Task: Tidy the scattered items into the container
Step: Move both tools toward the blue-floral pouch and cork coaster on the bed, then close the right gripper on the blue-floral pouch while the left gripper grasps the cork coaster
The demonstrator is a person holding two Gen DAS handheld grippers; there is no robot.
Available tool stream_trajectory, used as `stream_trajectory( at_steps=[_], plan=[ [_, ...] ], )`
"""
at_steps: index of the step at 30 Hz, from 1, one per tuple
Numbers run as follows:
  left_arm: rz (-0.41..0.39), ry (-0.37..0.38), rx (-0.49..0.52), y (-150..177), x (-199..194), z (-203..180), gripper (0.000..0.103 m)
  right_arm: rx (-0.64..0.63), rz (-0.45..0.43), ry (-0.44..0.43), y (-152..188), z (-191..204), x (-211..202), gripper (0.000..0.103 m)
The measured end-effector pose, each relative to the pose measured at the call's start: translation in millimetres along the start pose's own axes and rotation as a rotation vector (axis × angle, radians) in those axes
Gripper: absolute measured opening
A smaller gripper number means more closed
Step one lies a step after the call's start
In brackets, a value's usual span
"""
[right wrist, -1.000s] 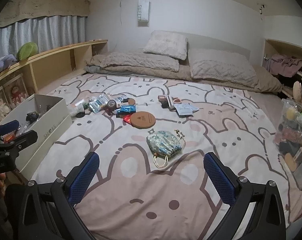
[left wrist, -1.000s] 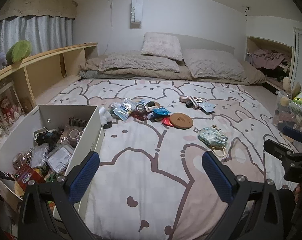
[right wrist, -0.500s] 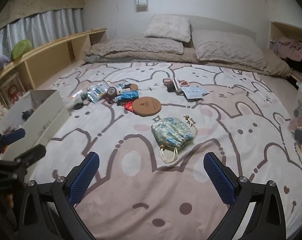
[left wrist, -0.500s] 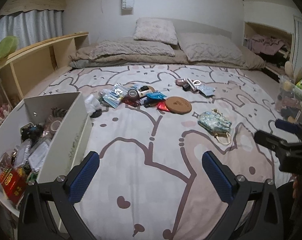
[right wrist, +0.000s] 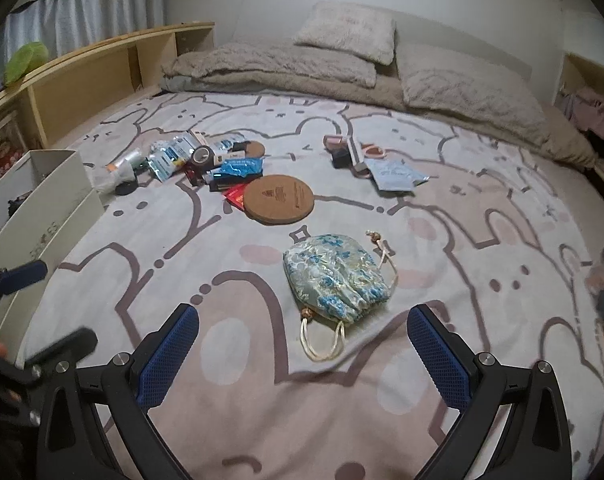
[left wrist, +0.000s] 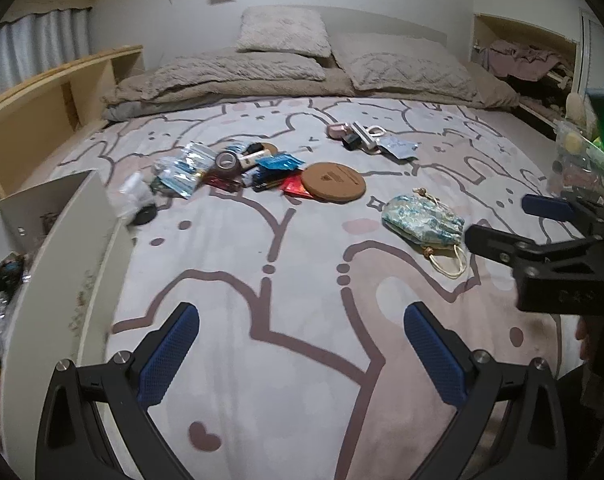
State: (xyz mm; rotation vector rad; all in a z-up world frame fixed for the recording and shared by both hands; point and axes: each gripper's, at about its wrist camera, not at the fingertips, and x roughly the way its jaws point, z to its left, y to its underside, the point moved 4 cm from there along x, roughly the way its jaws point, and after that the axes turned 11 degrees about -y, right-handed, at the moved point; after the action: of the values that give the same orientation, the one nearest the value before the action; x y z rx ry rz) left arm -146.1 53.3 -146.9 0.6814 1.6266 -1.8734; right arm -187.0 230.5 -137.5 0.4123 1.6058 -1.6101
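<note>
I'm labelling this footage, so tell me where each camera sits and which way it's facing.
Left wrist: on the left gripper, facing up the bed; white box at left, right gripper intruding at right.
Right wrist: on the right gripper, aimed at the floral pouch.
Shared: pouch, cork coaster.

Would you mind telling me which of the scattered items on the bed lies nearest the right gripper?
The floral drawstring pouch, lying alone just ahead of the open right gripper. The round cork coaster and the clustered packets lie farther up the bed.
</note>
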Motion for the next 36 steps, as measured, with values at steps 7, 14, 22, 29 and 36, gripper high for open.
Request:
stream_trajectory(
  at_steps=[7,14,22,29,36],
  plan=[
    [0.021,0.018,0.017,-11.4,23.2,-10.8,0.103,0.055,0.069,-0.032,-9.4,-21.9,38.8,0.103],
    [0.021,0.026,0.031,-28.1,42.9,-14.9,0.103,0.126,0.104,-0.010,-13.6,-53.5,66.9,0.103],
    [0.075,0.099,-0.014,-50.9,85.3,-23.7,0.103,0.109,0.124,-0.063,-13.1,-59.6,90.6,0.103],
    [0.119,0.129,-0.027,-67.6,124.7,-27.3,0.103,0.092,0.155,-0.102,-0.8,-66.4,115.9,0.103],
    [0.119,0.127,-0.016,-86.6,156.0,-41.4,0.103,0.041,0.154,-0.050,2.8,-60.9,119.3,0.103]
  ],
)
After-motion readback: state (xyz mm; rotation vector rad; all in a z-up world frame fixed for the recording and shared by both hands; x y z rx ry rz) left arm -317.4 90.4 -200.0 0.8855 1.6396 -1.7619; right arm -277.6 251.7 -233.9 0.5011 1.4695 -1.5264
